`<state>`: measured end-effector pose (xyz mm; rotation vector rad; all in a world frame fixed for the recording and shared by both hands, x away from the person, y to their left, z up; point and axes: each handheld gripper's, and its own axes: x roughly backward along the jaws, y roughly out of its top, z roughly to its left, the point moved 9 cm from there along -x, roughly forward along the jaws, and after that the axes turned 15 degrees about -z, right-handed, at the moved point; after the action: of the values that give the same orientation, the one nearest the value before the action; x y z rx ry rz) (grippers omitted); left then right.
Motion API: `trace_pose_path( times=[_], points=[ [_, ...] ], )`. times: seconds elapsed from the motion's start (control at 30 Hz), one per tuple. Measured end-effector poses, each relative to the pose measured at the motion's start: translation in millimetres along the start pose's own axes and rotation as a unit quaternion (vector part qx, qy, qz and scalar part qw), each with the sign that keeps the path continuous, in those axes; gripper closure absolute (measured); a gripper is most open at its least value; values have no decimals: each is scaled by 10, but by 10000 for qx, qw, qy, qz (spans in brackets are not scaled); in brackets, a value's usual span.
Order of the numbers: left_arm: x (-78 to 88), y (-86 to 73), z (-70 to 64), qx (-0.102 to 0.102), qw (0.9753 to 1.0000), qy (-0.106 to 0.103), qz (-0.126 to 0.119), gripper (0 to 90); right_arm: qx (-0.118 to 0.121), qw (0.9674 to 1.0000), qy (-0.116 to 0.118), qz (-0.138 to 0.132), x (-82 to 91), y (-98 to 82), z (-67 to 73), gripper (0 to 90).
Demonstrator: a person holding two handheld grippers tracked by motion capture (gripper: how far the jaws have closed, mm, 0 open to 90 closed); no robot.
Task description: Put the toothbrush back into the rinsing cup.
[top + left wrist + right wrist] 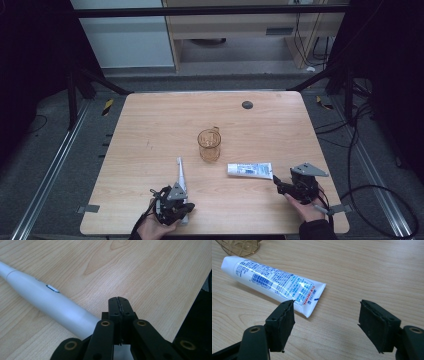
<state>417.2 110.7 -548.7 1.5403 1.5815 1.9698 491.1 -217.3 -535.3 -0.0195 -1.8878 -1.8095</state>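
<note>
The left tool [119, 305] is seen fully closed with nothing between its jaws, at the near left of the wooden surface [150, 130], just beside the handle of a white electric toothbrush [181, 175]. The right tool [325, 322] is held wide open and empty, at the near right, close to the crimped end of a toothpaste tube [272, 282]. An amber glass mug [209, 144] is placed near the middle.

Left gripper [118, 300] jaws closed; right gripper [327, 315] jaws apart.
</note>
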Motion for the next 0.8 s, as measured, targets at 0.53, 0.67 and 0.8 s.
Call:
trace_pose_path(
  times=[0.53, 0.67, 0.8],
  points=[
    [146, -41, 84, 113, 9998, 118, -69, 895, 22, 10000, -10, -6, -3, -2, -4, 287],
    [204, -58, 121, 157, 9997, 165, -90, 896, 35, 10000, -3, -5, -6, -3, -4, 287],
    [258, -83, 160, 205, 9995, 223, -92, 895, -18, 10000, 6, 8, -3, -2, 12, 287]
  ],
)
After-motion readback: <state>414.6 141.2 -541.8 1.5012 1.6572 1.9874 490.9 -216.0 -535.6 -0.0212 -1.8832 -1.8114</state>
